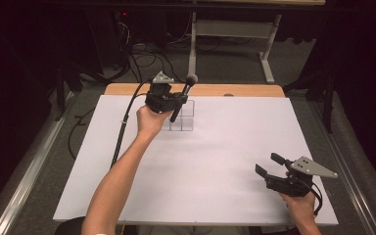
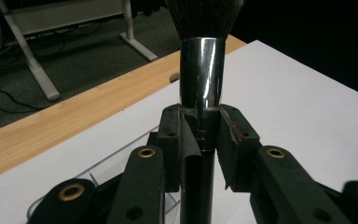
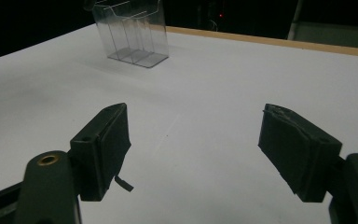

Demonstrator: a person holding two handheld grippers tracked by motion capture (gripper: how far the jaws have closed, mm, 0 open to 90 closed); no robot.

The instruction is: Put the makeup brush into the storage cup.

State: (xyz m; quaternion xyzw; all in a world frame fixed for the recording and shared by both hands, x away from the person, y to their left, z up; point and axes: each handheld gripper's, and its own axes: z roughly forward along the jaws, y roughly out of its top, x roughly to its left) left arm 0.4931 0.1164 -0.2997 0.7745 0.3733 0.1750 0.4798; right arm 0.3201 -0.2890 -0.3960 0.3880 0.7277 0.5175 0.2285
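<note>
Left claw (image 1: pixel 176 100) grips brush (image 1: pixel 184 95) above clear organizer (image 1: pixel 188 120).

a makeup brush (image 2: pixel 203 70) with black handle, shiny metal collar and dark bristles stands tilted, bristles up, above the clear plastic organizer (image 1: pixel 185 120).

no readable txt, no labels, no brands, no nos. anywhere
</note>
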